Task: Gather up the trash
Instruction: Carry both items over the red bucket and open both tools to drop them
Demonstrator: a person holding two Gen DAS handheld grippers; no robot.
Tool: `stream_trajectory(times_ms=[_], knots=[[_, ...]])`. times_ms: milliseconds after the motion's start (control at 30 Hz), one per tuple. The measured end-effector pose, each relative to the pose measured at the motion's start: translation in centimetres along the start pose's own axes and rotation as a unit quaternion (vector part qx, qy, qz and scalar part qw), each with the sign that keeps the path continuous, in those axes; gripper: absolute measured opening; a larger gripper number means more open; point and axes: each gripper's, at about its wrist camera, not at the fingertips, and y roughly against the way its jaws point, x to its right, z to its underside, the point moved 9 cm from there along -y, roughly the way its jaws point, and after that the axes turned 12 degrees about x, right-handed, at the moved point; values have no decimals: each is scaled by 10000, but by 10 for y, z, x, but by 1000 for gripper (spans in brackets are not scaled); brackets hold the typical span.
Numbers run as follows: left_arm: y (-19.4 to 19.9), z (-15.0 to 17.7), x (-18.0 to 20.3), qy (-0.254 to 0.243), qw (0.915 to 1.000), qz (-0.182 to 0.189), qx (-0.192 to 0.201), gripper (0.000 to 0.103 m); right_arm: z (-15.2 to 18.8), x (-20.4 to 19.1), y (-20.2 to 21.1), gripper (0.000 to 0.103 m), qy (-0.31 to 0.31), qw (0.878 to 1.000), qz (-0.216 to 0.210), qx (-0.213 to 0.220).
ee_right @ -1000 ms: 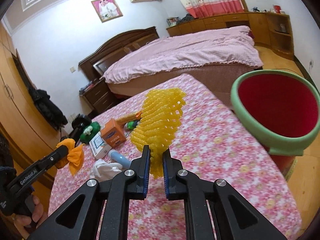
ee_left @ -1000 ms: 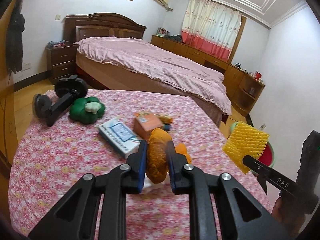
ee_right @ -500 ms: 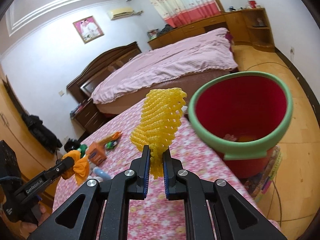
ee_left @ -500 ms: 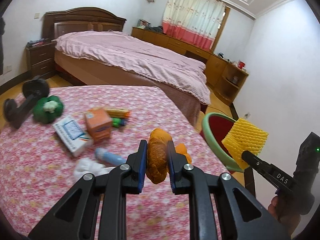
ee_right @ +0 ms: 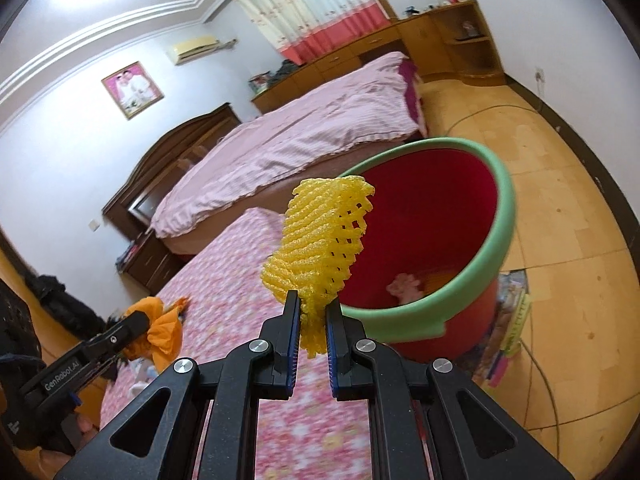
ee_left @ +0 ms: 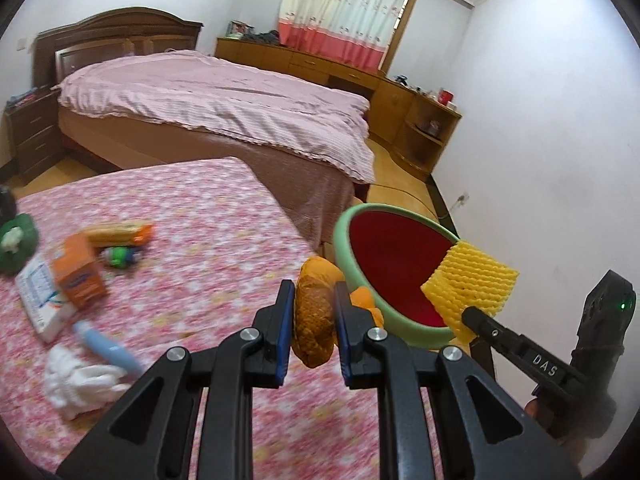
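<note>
From my seat, the green plush toy [ee_left: 16, 242] was cut off at the left edge, and the pale scrap [ee_right: 404, 286] inside the red green-rimmed bin [ee_right: 460, 148] blurred beyond naming.

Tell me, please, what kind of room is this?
Most likely a home bedroom: a large bed with a wooden headboard, a nightstand beside it, and curtains above low cabinets.

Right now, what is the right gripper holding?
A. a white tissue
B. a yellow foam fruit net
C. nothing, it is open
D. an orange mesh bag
B: the right gripper is shut on the yellow foam fruit net, held up in front of the red bin.
</note>
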Motion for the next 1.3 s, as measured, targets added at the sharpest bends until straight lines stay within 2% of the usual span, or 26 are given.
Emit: stream_trajectory(times_ms=[200,467,833,1067,1300], knots=[[-35,5,33,-94,9994,272,-187,19,-3,24,-4,12,-117,9997,208,-18],[-74,11,59,-235,9985,399,-298,19,-6,48,-15,12,-110,9991,412,-70],[-108,22,69,-353,9977,385,-431,19,-7,67,-31,13,-104,9984,536,-163],[-118,28,66,-230,9975,348,-570,19,-7,67,-34,14,-91,9986,495,-153],[-117,27,64,-123,9975,345,-600,38,-6,66,-34,16,-194,9987,440,-155]])
